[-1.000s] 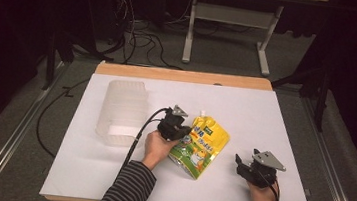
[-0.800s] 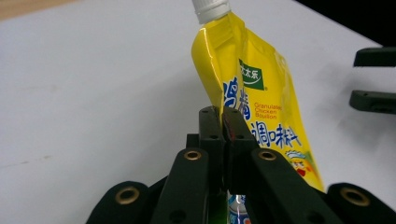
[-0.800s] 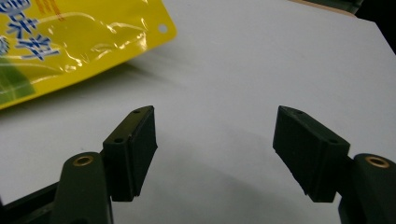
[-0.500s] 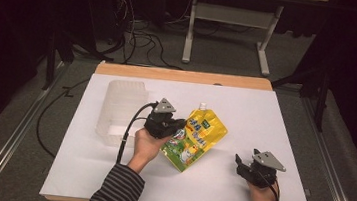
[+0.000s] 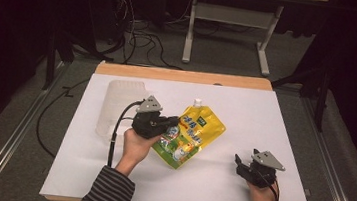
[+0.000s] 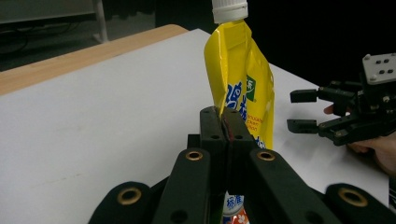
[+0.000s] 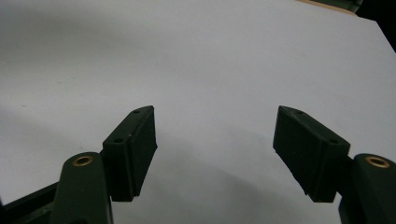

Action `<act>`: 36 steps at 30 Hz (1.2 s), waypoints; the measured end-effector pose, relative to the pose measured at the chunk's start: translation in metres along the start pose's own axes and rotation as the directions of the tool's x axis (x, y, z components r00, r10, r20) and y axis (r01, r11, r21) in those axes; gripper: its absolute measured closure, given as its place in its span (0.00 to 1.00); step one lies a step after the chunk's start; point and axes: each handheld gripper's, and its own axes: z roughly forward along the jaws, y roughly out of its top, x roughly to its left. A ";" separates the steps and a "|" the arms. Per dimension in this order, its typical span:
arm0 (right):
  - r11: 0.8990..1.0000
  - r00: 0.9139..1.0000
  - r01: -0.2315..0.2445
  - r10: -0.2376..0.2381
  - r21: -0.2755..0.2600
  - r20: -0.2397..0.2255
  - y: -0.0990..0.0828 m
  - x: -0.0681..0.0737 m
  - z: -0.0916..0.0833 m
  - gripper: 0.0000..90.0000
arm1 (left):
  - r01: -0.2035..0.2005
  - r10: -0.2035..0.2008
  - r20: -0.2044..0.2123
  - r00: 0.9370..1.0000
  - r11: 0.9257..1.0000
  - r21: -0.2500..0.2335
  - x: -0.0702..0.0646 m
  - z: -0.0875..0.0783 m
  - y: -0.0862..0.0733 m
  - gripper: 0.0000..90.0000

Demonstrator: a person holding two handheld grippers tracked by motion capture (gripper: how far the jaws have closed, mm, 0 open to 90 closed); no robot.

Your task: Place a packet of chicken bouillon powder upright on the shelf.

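Near the middle of the high view, my left claw [image 5: 171, 125] is clenched on the yellow pouch's [image 5: 193, 132] edge — lifted off the white surface [image 5: 266, 109], probably for moving. At lower right, my right claw [image 5: 240, 163] waits released — well apart.

Lab or test room, not home. White sheet [image 5: 275, 120] covers wooden table [image 5: 184, 76] at centre of frame, like staged recording surface. Dark surroundings at frame edges. Grey carpeted floor [image 5: 9, 113] along left side. Loose black cables [image 5: 138, 36] tangled on floor at upper left. White metal desk frame [image 5: 225, 20] stands at top centre. Metal rails [image 5: 5, 147] run along both sides of table, lower left and right.
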 end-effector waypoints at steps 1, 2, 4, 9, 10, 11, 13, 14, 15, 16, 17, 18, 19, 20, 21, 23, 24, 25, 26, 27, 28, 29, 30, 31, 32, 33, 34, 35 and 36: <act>1.000 1.000 0.000 0.000 -0.001 0.001 0.000 0.000 0.000 0.34 | 0.001 -0.001 -0.005 1.000 1.000 -0.013 0.001 -0.005 0.001 0.99; 1.000 1.000 0.001 -0.001 -0.001 0.001 0.000 0.000 0.000 0.34 | 0.001 -0.001 -0.005 1.000 1.000 -0.013 0.001 -0.005 0.001 0.99; 1.000 1.000 0.000 0.000 0.000 0.001 0.000 0.000 0.000 0.34 | -0.001 0.001 -0.015 1.000 1.000 -0.023 0.001 -0.010 0.001 0.99; 1.000 1.000 -0.002 0.002 -0.002 0.000 0.000 -0.001 0.000 0.34 | 0.000 -0.002 -0.036 0.999 0.999 -0.049 0.005 -0.026 0.002 0.99; 1.000 1.000 -0.005 0.005 -0.006 -0.001 0.000 -0.001 0.000 0.34 | 0.000 -0.002 -0.039 0.999 0.999 -0.053 0.005 -0.028 0.003 0.99; 1.000 1.000 -0.003 0.003 -0.007 0.000 0.000 -0.001 -0.001 0.34 | -0.001 -0.002 -0.042 0.999 0.998 -0.059 0.006 -0.031 0.003 0.99; 1.000 1.000 -0.007 0.007 -0.010 0.000 0.000 0.000 -0.001 0.34 | 0.000 -0.003 -0.045 0.999 0.998 -0.065 0.007 -0.033 0.003 0.99; 1.000 1.000 -0.003 0.003 -0.007 0.000 0.000 -0.001 -0.001 0.34 | 0.001 -0.004 -0.050 0.999 0.998 -0.069 0.007 -0.035 0.003 0.99; 1.000 1.000 -0.003 0.003 -0.007 0.000 0.000 -0.001 -0.001 0.34 | 0.002 -0.006 -0.055 0.998 0.997 -0.072 0.008 -0.037 0.003 0.99; 1.000 1.000 -0.003 0.003 -0.007 0.001 0.000 -0.001 -0.001 0.34 | 0.003 -0.008 -0.062 0.998 0.997 -0.077 0.010 -0.041 0.003 0.99; 1.000 1.000 -0.005 0.005 -0.007 0.001 0.000 -0.001 -0.001 0.34 | 0.004 -0.010 -0.067 0.998 0.997 -0.080 0.010 -0.043 0.003 0.99; 1.000 1.000 -0.007 0.007 -0.006 0.000 0.000 -0.001 -0.001 0.34 | 0.004 -0.010 -0.067 0.998 0.997 -0.080 0.010 -0.043 0.003 0.99; 1.000 1.000 -0.007 0.007 -0.007 0.000 0.000 -0.001 0.000 0.34 | 0.003 -0.010 -0.077 0.997 0.996 -0.088 0.011 -0.048 0.003 0.99; 1.000 1.000 -0.006 0.006 -0.009 0.000 0.000 -0.001 0.000 0.34 | 0.003 -0.010 -0.077 0.997 0.996 -0.088 0.011 -0.048 0.003 0.99; 1.000 1.000 -0.003 0.003 -0.007 0.000 0.000 -0.001 -0.001 0.34 | 0.003 -0.011 -0.086 0.996 0.995 -0.097 0.012 -0.053 0.003 0.99; 1.000 1.000 -0.007 0.007 -0.009 0.001 0.000 0.000 -0.001 0.34 | 0.005 -0.014 -0.090 0.996 0.995 -0.103 0.013 -0.055 0.003 0.99; 1.000 1.000 -0.007 0.007 -0.007 0.000 0.000 -0.001 -0.001 0.34 | 0.003 -0.014 -0.100 0.995 0.994 -0.113 0.014 -0.059 0.003 0.99; 1.000 1.000 -0.008 0.008 -0.007 -0.001 0.000 -0.001 -0.001 0.34 | 0.003 -0.014 -0.100 0.995 0.994 -0.113 0.014 -0.059 0.003 0.99; 1.000 1.000 -0.008 0.008 -0.008 0.000 0.000 0.000 -0.001 0.34 | 0.007 -0.021 -0.107 0.994 0.992 -0.124 0.016 -0.064 0.003 0.99; 1.000 1.000 -0.008 0.008 -0.008 0.000 0.000 0.000 -0.001 0.34 | 0.007 -0.021 -0.107 0.994 0.992 -0.124 0.016 -0.064 0.003 0.99; 1.000 1.000 -0.008 0.008 -0.008 0.001 0.000 0.000 -0.001 0.34 | 0.006 -0.020 -0.113 0.993 0.992 -0.124 0.017 -0.066 0.002 0.99; 1.000 1.000 -0.005 0.005 -0.006 0.000 0.000 -0.001 -0.001 0.34 | 0.008 -0.025 -0.121 0.992 0.991 -0.133 0.018 -0.070 0.002 0.99; 1.000 1.000 -0.003 0.003 -0.007 0.001 0.000 -0.001 -0.001 0.34 | 0.007 -0.024 -0.127 0.992 0.991 -0.136 0.019 -0.072 0.002 0.99; 1.000 1.000 -0.005 0.005 -0.010 0.001 0.000 0.000 -0.001 0.34 | 0.010 -0.028 -0.130 0.991 0.990 -0.139 0.019 -0.074 0.002 0.99; 1.000 1.000 -0.006 0.006 -0.010 0.001 0.000 0.000 -0.001 0.34 | 0.012 -0.031 -0.134 0.990 0.989 -0.145 0.020 -0.075 0.002 0.99; 1.000 1.000 -0.007 0.007 -0.009 0.001 0.000 0.000 -0.001 0.34 | 0.012 -0.031 -0.134 0.990 0.989 -0.145 0.020 -0.075 0.002 0.99; 1.000 1.000 -0.005 0.005 -0.008 0.001 0.000 -0.001 -0.001 0.34 | 0.013 -0.035 -0.147 0.988 0.989 -0.151 0.023 -0.080 0.001 0.99; 1.000 1.000 -0.005 0.005 -0.008 0.001 0.000 -0.001 -0.001 0.34 | 0.013 -0.035 -0.147 0.988 0.989 -0.151 0.023 -0.080 0.001 0.99; 1.000 1.000 -0.007 0.007 -0.009 0.003 0.000 0.000 -0.001 0.34 | 0.014 -0.040 -0.160 0.986 0.987 -0.157 0.025 -0.084 0.001 0.99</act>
